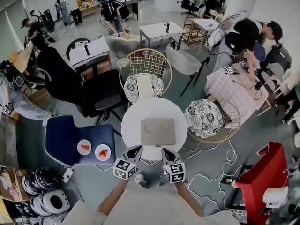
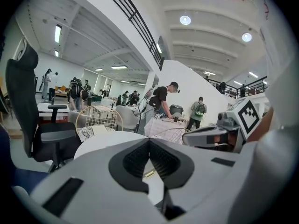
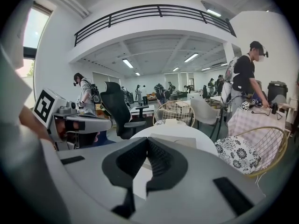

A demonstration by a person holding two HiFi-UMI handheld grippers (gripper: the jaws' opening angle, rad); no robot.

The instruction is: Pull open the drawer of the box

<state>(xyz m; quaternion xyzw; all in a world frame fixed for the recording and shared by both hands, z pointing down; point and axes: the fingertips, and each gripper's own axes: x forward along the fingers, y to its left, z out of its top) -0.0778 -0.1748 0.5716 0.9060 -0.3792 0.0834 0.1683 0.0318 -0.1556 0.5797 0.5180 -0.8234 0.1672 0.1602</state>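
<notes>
A flat tan cardboard box [image 1: 158, 131] lies on the round white table [image 1: 136, 121], its drawer closed as far as I can tell. My left gripper [image 1: 136, 148] hovers at the table's near edge, left of the box's front, shut and empty. Just off the box's near right corner, my right gripper [image 1: 165, 150] is also shut on nothing. In the left gripper view the left gripper [image 2: 149, 142] has its pads together above the table [image 2: 105, 141]. In the right gripper view the right gripper [image 3: 148, 142] is likewise closed, with the box [image 3: 174, 139] just beyond it.
A gold wire chair [image 1: 143, 76] stands behind the table and a patterned-cushion chair [image 1: 205, 119] to its right. At the left a blue chair [image 1: 65, 139] holds two plates of watermelon [image 1: 93, 150]. A black office chair [image 1: 79, 88], floor cables [image 1: 211, 177] and a red stand [image 1: 262, 177] are nearby.
</notes>
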